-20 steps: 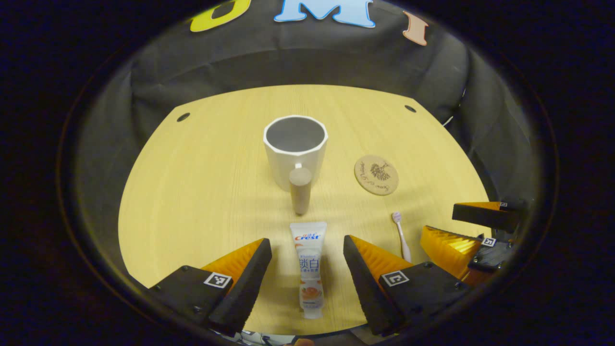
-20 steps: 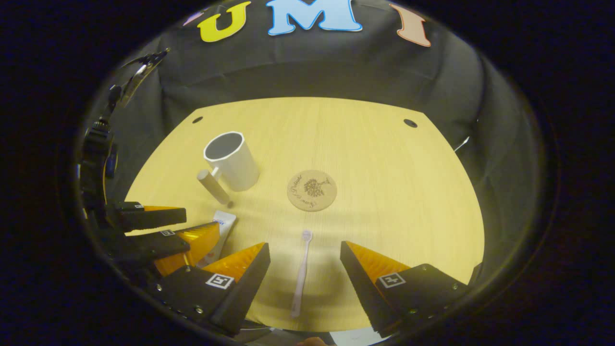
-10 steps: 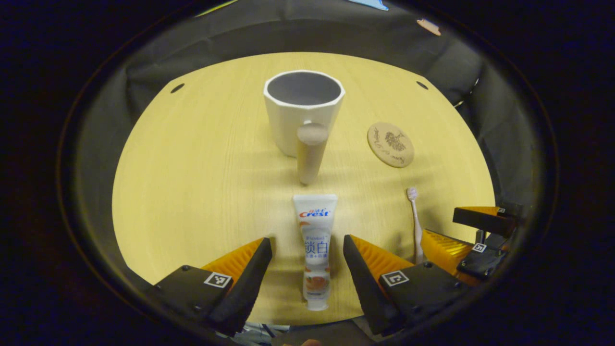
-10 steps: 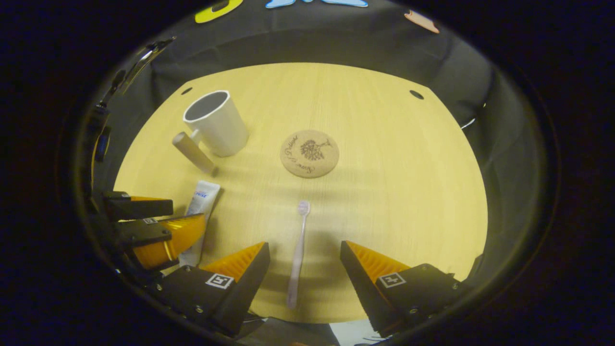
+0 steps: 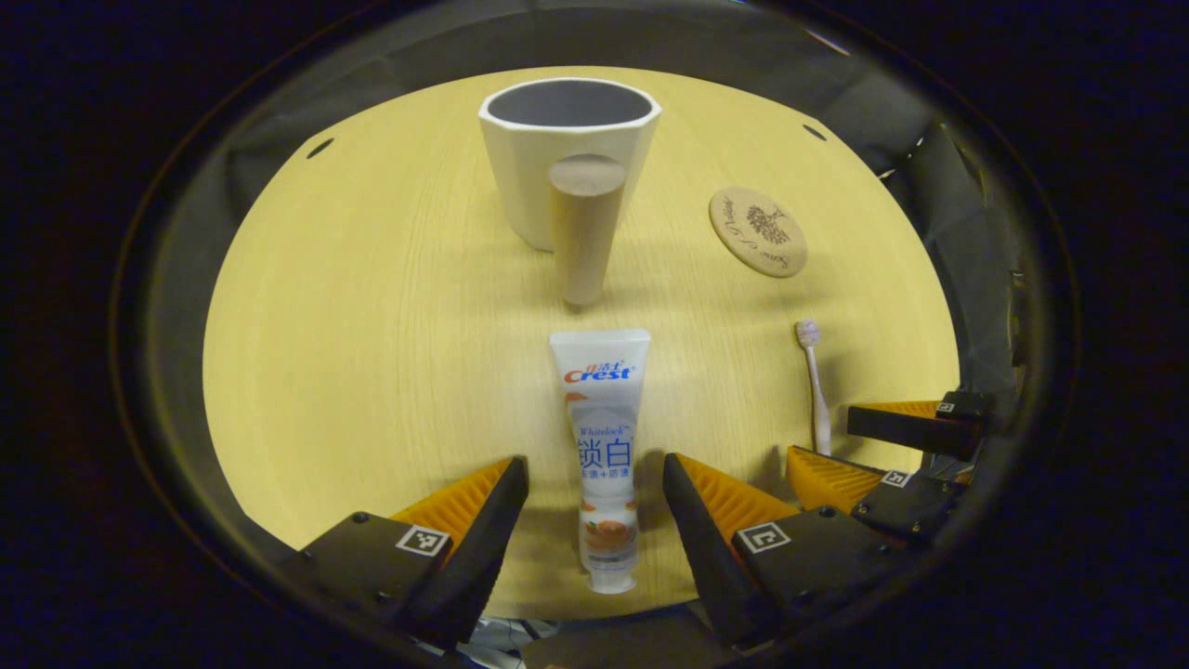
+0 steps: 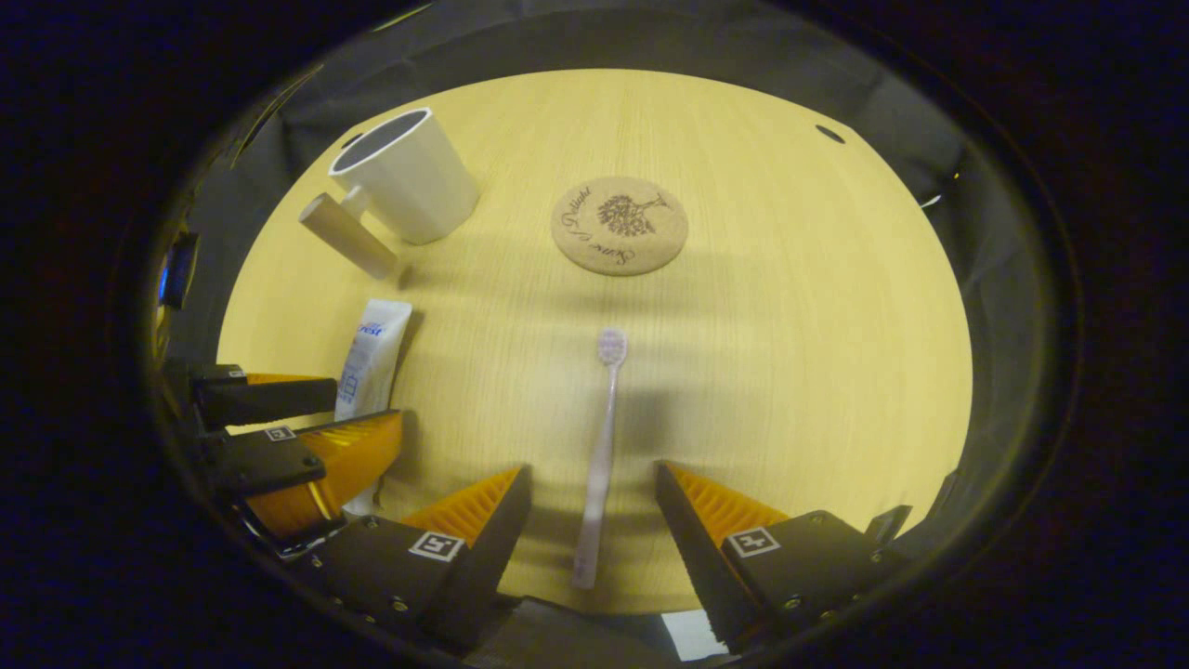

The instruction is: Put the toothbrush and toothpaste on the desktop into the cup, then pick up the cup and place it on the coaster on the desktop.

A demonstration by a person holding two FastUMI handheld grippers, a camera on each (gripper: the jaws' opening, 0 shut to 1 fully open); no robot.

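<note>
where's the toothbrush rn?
Flat on the desk, between the right gripper's open fingers in the right gripper view. The toothbrush points its head at the coaster, with the toothpaste to its left.

The scene is being lit dimly and warmly from above, the tabletop (image 5: 372, 307) being rendered yellow while the surroundings are being lost in darkness. Soft banded shadows are being cast across the wood (image 6: 762, 353) in the right gripper view. Straight edges are being bowed by fisheye distortion, and detail is being softened toward the rims.
</note>
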